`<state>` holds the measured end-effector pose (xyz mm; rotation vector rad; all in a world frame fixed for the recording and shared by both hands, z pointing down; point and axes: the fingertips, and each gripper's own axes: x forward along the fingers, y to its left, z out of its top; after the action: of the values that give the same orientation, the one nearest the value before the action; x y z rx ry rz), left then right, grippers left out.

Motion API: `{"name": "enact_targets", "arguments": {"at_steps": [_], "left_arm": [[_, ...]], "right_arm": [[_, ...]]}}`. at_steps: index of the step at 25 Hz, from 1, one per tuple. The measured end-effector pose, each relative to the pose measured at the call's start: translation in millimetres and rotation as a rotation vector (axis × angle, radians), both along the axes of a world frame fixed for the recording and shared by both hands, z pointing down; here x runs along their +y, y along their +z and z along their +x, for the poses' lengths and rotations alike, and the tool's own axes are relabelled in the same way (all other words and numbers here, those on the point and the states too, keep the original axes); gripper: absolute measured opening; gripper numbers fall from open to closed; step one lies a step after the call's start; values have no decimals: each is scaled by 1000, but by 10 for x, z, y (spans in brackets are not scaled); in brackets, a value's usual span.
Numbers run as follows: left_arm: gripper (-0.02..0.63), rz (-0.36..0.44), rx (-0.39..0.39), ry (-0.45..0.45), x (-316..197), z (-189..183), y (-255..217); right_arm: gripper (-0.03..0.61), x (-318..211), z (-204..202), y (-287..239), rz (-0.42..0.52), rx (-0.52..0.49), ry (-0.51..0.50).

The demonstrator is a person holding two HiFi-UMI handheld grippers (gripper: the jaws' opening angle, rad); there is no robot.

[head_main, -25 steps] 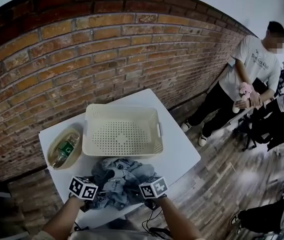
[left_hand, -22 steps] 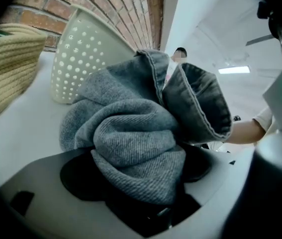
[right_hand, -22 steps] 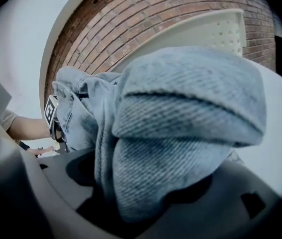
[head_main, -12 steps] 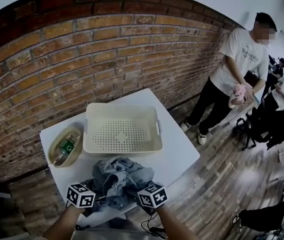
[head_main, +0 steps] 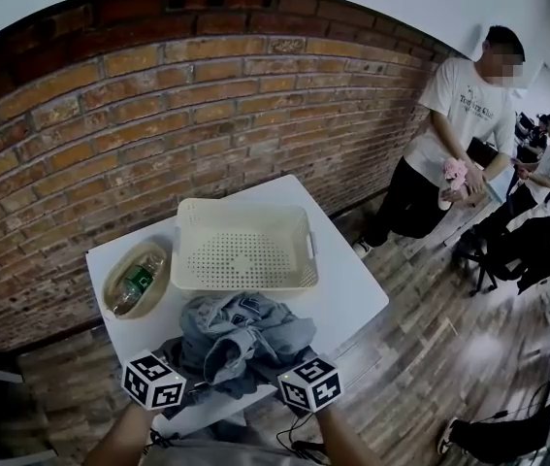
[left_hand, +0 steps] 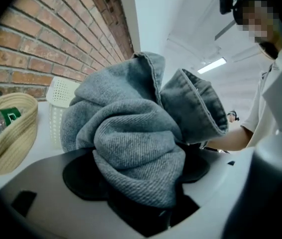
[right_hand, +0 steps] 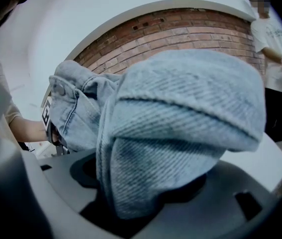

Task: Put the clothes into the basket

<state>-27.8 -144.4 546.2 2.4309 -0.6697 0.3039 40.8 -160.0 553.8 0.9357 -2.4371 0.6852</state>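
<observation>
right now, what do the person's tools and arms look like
The left tool and right tool each carry a white cube with black square markers. Their bodies are pale grey plastic with dark round recesses. Thin black cables hang below the bare forearms; no sleeves show. Both tools' jaws have just been closing, with blue denim clothes between them.

Head view: even, soft indoor light, no hard shadows. White table reads bright, not clipped. Strong fisheye: brick wall courses bow and the corners vignette to black. Left gripper view: ceiling strip light is blown out, with glare on the white ceiling around it. Both gripper views: clothes fill the near field, weave resolves at centre, softer toward the dark rims.
</observation>
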Motion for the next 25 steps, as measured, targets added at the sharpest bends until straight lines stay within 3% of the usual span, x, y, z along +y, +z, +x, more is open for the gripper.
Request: {"name": "enact_targets", "arguments": {"at_steps": [13, 25], "left_arm": [[377, 215, -10, 17, -159, 83, -762], [377, 376, -29, 14, -630, 123, -1364]], "right_arm": [[307, -154, 92, -785, 200, 15, 38], [305, -622, 136, -1403, 347, 20, 58]]}}
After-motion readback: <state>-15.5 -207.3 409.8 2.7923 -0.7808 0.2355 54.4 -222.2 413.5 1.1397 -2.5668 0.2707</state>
